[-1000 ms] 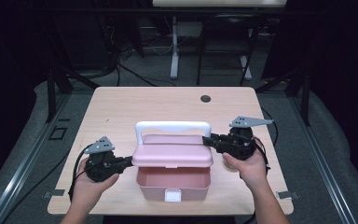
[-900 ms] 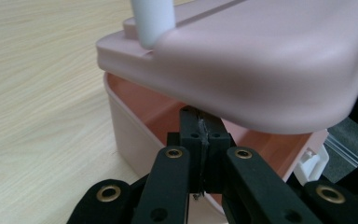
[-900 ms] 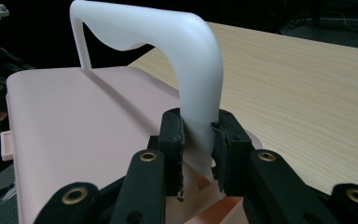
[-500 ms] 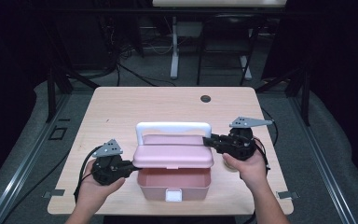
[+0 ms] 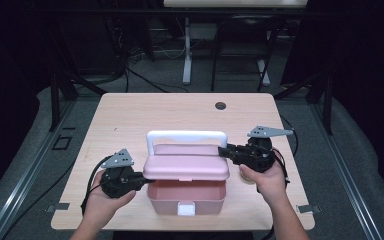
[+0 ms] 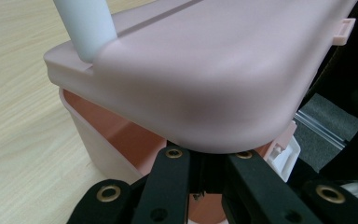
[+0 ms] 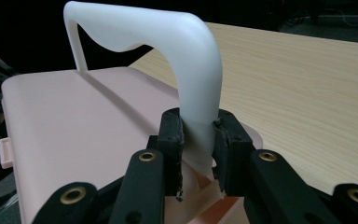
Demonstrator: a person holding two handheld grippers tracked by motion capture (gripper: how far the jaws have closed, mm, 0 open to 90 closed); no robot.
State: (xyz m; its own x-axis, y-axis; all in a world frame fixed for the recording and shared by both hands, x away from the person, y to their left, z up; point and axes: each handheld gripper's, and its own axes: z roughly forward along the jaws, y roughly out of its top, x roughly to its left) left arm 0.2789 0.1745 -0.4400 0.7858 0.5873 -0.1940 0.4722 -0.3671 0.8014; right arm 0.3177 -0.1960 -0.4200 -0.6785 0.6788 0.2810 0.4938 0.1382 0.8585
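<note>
A pink box (image 5: pixel 186 197) stands near the table's front edge, its pink lid (image 5: pixel 187 167) raised above the base and carrying a white handle (image 5: pixel 186 135). My right gripper (image 5: pixel 223 151) comes in from the right and is shut on the handle's right leg (image 7: pixel 191 60), pads pressing both sides, right gripper (image 7: pixel 196 140). My left gripper (image 5: pixel 142 176) is at the lid's left end, jaws shut together. In the left gripper view the lid (image 6: pixel 205 70) hangs over my left gripper (image 6: pixel 207 156), hiding its tips, with the box's inside wall (image 6: pixel 98 140) below.
The wooden table (image 5: pixel 130 115) has a dark round hole (image 5: pixel 220 105) at its far right. A white latch (image 5: pixel 186 208) sits on the box's front. Dark stands and cables lie on the floor beyond the table.
My left gripper has moved right, up against the lid's left end. The right gripper and the handle have stayed where they were.
</note>
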